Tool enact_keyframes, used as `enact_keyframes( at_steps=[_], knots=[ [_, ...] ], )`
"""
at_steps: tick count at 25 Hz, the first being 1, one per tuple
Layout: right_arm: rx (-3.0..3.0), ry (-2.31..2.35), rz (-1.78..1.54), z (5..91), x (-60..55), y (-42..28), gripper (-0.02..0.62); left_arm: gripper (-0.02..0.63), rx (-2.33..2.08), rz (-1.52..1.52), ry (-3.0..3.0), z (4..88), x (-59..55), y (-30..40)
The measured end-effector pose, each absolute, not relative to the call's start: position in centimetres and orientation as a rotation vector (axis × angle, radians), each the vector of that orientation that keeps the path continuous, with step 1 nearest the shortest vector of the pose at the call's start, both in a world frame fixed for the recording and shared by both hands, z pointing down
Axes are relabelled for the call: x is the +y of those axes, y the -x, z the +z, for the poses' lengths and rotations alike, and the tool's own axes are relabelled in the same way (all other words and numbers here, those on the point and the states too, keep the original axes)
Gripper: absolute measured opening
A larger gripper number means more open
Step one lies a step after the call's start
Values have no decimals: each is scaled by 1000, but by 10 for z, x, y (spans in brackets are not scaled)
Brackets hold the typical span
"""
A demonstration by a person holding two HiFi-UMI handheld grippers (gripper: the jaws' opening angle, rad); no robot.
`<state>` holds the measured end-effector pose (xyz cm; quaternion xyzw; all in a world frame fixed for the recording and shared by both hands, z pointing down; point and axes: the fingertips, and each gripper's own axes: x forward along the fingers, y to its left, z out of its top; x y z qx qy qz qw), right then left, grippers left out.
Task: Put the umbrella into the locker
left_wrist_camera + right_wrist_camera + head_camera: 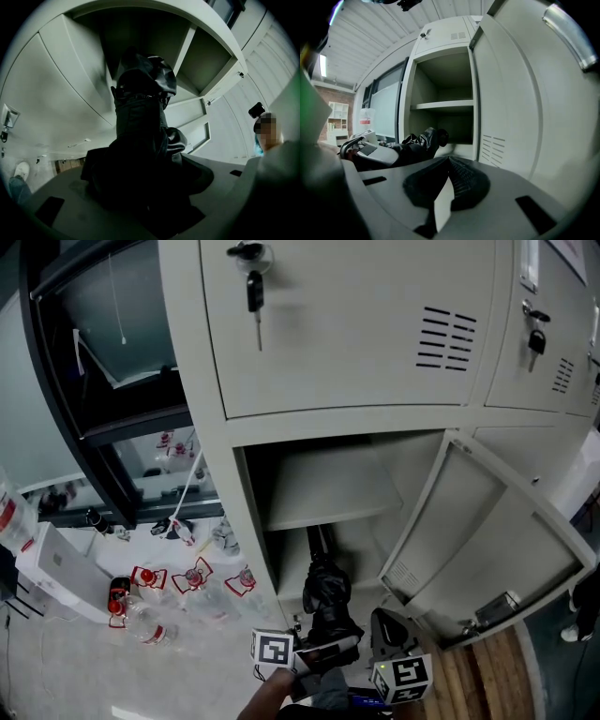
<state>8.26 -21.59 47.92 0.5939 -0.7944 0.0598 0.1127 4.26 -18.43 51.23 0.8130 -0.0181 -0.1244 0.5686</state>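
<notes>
A black folded umbrella (pixel 324 589) lies lengthwise, its far end inside the open lower compartment of the grey locker (pixel 246 521), below the shelf (pixel 328 493). My left gripper (pixel 317 651) is shut on the near end. In the left gripper view, the umbrella's bunched fabric (pixel 140 131) fills the space between the jaws of my left gripper (pixel 150 190). My right gripper (pixel 388 630) hangs just right of the umbrella, apart from it, near the foot of the open door (pixel 487 540). In its own view my right gripper (pixel 447 161) has its pads together with nothing held, and the umbrella (pixel 423 141) shows to the left.
The locker door (pixel 520 117) swings out to the right. A key (pixel 254 289) hangs in the closed upper door. Several water bottles (pixel 150 589) and a white box (pixel 56 563) lie on the floor at left. A person's shoe (pixel 570 634) is at the right edge.
</notes>
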Motion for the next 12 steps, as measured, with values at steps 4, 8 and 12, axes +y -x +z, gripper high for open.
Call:
enact_keyframes(
  at_steps=[4,8,12],
  knots=[
    [-2331,-1743,173,480,-221,-86,0,275,-46,-285,-1897,518,-187,-47],
    [-2334,-1740,180,481,-225,-87,0,275,-40,-308,-1859,518,-193,-49],
    [-2330,-1732,191,488,-232,-90,0,275,-38,-320,-1863,520,-204,-51]
  ],
)
